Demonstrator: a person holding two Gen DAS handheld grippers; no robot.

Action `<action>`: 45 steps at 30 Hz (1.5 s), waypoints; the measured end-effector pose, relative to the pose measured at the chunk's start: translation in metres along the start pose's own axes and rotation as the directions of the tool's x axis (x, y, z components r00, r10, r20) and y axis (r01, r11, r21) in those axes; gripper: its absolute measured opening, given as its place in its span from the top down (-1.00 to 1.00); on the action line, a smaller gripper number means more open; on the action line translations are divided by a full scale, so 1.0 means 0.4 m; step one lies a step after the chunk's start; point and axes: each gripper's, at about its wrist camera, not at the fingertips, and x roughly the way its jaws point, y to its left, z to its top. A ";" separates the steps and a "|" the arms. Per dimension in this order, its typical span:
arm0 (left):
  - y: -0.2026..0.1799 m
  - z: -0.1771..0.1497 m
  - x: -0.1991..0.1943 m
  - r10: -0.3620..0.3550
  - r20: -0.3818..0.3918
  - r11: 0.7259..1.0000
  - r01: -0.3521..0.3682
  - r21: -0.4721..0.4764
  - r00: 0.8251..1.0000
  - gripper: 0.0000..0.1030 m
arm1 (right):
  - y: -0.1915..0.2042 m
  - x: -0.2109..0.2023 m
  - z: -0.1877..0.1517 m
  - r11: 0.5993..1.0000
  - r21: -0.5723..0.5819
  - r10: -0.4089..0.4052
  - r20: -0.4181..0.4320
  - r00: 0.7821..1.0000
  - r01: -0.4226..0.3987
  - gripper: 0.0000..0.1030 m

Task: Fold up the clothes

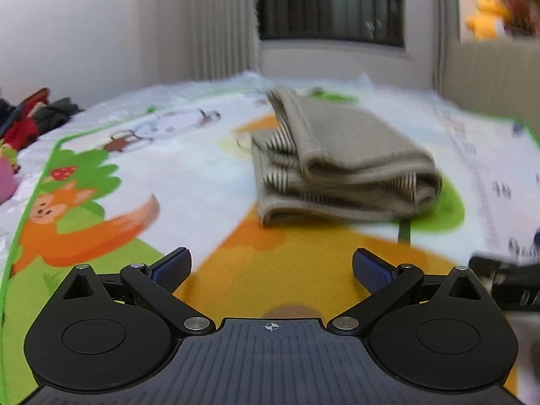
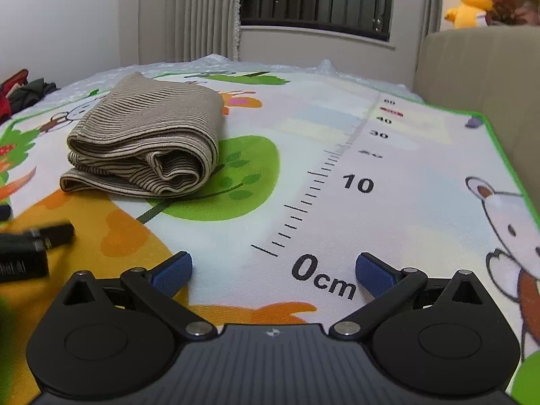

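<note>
A beige striped garment [image 1: 341, 162] lies folded in a thick stack on the colourful play mat [image 1: 189, 182]. It also shows in the right wrist view [image 2: 145, 141], at the left. My left gripper [image 1: 271, 266] is open and empty, low over the mat, a short way in front of the stack. My right gripper [image 2: 273, 270] is open and empty over the printed ruler, to the right of the stack. The left gripper's fingertip [image 2: 50, 234] shows at the left edge of the right wrist view.
A pile of dark and red clothes [image 1: 30, 118] lies at the mat's far left. A beige sofa [image 2: 482, 81] borders the mat on the right, with a yellow plush toy [image 2: 469, 1] on top. Curtains and a barred window [image 2: 317, 0] stand behind.
</note>
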 end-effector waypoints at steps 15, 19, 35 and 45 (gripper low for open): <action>-0.089 0.057 0.156 -0.024 -0.162 0.996 0.037 0.082 0.987 -1.00 | -0.048 0.094 0.054 0.997 -0.031 0.068 -0.036 0.997 -0.069 -1.00; -0.088 0.056 0.162 -0.031 -0.155 0.996 0.044 0.079 0.987 -1.00 | -0.076 0.115 0.055 0.991 0.020 0.134 -0.039 0.990 -0.133 -1.00; -0.082 0.061 0.172 -0.039 -0.155 0.996 0.051 0.071 0.987 -1.00 | -0.062 0.106 0.053 0.993 -0.001 0.116 -0.031 0.993 -0.116 -1.00; -0.083 0.059 0.170 -0.039 -0.155 0.996 0.050 0.070 0.987 -1.00 | -0.064 0.108 0.055 0.993 0.000 0.117 -0.031 0.993 -0.117 -1.00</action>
